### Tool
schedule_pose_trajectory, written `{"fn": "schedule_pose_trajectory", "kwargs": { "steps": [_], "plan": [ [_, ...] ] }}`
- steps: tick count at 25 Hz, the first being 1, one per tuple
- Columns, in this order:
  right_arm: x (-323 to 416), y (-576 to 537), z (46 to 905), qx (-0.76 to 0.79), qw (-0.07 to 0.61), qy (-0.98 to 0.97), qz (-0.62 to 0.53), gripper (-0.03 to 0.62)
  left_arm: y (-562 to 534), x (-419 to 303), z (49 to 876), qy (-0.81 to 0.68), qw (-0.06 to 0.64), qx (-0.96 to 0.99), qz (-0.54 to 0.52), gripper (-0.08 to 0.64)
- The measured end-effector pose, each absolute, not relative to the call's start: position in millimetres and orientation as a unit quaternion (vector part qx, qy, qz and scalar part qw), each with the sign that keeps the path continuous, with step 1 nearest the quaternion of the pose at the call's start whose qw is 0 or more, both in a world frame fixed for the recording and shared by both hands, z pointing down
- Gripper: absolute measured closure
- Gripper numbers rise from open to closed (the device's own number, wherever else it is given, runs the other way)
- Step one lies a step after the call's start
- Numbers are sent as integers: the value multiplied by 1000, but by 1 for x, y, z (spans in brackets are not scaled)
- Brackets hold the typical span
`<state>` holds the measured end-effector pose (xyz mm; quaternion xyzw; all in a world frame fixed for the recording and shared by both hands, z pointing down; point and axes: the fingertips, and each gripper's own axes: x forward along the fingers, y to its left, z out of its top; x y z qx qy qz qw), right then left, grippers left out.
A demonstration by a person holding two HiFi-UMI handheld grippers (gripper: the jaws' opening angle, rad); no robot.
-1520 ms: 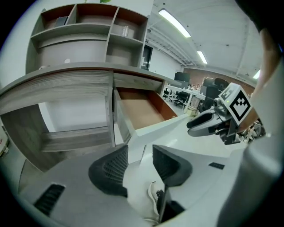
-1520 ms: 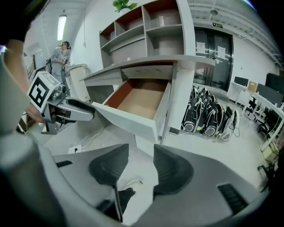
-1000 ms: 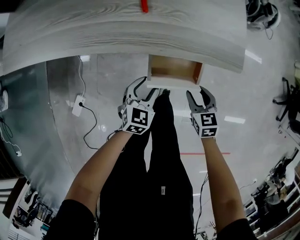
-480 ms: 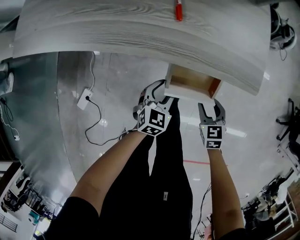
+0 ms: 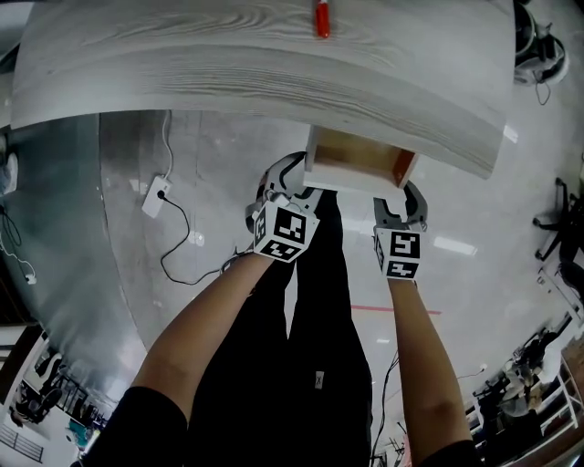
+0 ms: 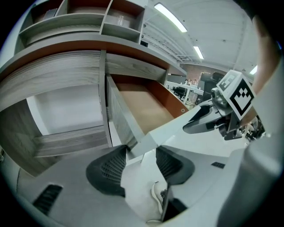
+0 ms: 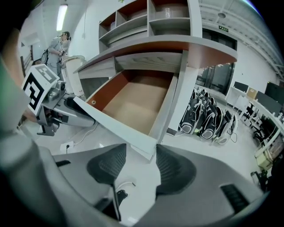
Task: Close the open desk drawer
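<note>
Ceiling strip lights (image 6: 168, 17) give bright, even light; edges bend fisheye-style, corners darken.

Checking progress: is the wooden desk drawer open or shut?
Open: the wooden desk drawer juts out from under the grey desktop, its bare brown floor showing.

Red pen (image 5: 322, 18): lay on counter (image 5: 182, 64). White power strip (image 5: 155, 196) with black cable (image 5: 187, 239): lay on floor (image 5: 210, 164). Black-and-white bags (image 7: 208, 120): stood in a row.

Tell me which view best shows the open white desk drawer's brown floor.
The right gripper view: the white desk drawer's brown floor shows nearly whole. The left gripper view foreshortens it; the head view gives a strip.
</note>
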<state>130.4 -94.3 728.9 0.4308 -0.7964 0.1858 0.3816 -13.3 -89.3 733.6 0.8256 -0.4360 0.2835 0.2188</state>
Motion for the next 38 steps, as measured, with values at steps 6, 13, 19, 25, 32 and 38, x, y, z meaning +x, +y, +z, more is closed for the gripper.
{"fn": "schedule_pose_trajectory", "kwargs": {
  "steps": [6, 13, 19, 25, 32, 38],
  "plan": [
    [130, -96, 725, 447, 365, -791, 201, 382, -90, -14, 732, -445, 225, 817, 289, 345],
    [133, -94, 713, 451, 356, -793, 201, 382, -86, -13, 718, -448, 224, 816, 289, 345],
    [134, -96, 691, 465, 333, -792, 215, 383, -86, -13, 696, -459, 231, 813, 274, 345],
    [132, -100, 678, 476, 307, -792, 230, 383, -93, -15, 678, -461, 235, 813, 265, 345],
    [123, -102, 676, 479, 292, -791, 242, 383, -102, -24, 675, -459, 230, 812, 278, 348],
    [124, -105, 679, 480, 294, -791, 240, 382, -105, -23, 679, -456, 232, 811, 285, 348]
  ]
}}
